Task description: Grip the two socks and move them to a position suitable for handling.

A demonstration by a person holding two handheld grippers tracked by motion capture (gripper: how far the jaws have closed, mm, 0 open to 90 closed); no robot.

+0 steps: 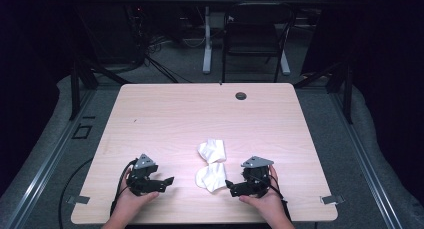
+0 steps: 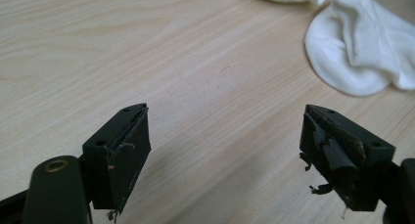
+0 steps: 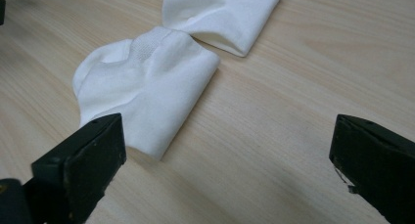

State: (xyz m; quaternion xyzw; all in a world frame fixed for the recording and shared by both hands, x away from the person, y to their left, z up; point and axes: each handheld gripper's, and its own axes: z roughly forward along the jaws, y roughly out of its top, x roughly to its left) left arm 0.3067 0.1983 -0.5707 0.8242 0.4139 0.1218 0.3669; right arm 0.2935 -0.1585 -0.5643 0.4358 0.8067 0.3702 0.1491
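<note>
- Across the middle of the high view lies the pale wooden table [image 1: 165, 114], wood grain running side to side, a small dark round grommet [image 1: 241, 95] set near its far edge
- Beyond the table, on the grey floor, a black chair [image 1: 255, 34] stands beside a white desk leg [image 1: 207, 39]
- Down at the near edge, the person's left hand [image 1: 131, 199] carries the left gripper [image 1: 167, 181], pointing inward toward the table's centre; its jaws stand wide apart over bare wood, nothing between them, and the left gripper view shows frayed tape on the pads
- Opposite it, the right hand [image 1: 262, 201] carries the right gripper [image 1: 229, 186], aimed back toward the left; jaws apart here too, gripping nothing, though in the right gripper view one jaw sits just in front of the near sock's edge
- Between the two grippers lies the near sock [image 1: 211, 176], white, folded over, flat on the wood and closer to the right gripper [image 3: 225, 160]
- Just behind it, the far sock [image 1: 212, 150], also white and crumpled, meets the near one at a corner in the right gripper view; whether they truly touch, I cannot tell
</note>
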